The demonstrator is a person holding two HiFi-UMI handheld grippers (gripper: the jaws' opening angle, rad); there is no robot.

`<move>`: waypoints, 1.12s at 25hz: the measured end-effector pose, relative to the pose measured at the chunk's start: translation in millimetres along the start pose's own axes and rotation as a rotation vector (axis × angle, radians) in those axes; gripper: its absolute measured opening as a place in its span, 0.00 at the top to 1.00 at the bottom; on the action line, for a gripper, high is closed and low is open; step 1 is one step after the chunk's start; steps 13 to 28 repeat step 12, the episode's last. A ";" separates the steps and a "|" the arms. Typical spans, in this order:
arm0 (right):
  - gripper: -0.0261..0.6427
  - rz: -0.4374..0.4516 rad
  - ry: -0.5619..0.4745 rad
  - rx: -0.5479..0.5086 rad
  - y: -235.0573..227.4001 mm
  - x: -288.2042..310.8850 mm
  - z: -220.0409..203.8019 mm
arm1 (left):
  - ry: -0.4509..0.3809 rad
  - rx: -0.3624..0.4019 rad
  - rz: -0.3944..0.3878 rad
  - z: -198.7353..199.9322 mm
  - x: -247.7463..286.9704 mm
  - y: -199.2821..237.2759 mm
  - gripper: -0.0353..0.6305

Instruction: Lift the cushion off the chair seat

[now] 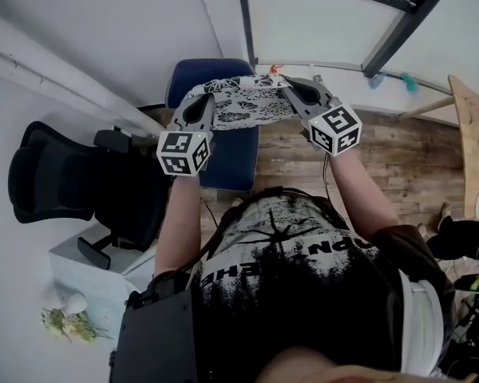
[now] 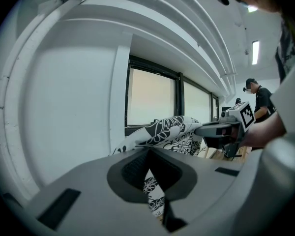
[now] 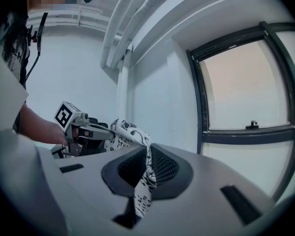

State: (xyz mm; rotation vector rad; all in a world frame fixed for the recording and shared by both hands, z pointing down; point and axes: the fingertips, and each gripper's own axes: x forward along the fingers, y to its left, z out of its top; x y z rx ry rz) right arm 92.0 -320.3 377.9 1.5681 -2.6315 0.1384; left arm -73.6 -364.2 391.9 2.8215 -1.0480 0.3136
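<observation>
**A:** How do the claws stand?

**B:** The left claw (image 2: 150,170) is clamped on the left edge of the black-and-white flower-patterned fabric cushion (image 1: 243,102). The right claw (image 3: 146,165) pinches its right edge.

**A:** Where is the cushion?

**B:** It hangs stretched between them above the blue padded chair seat (image 1: 231,159), and looks clear of it.

**A:** How should the lift go?

**B:** Only thin edges are gripped, so I'd raise both hands evenly, hold the tension level and avoid jerks. I'd also steer away from the black office chair (image 1: 72,182) on the left.
</observation>
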 end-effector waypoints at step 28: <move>0.92 -0.010 0.026 -0.032 -3.1 5.5 -6.4 | 0.016 -0.009 -0.001 -6.2 3.4 3.8 0.93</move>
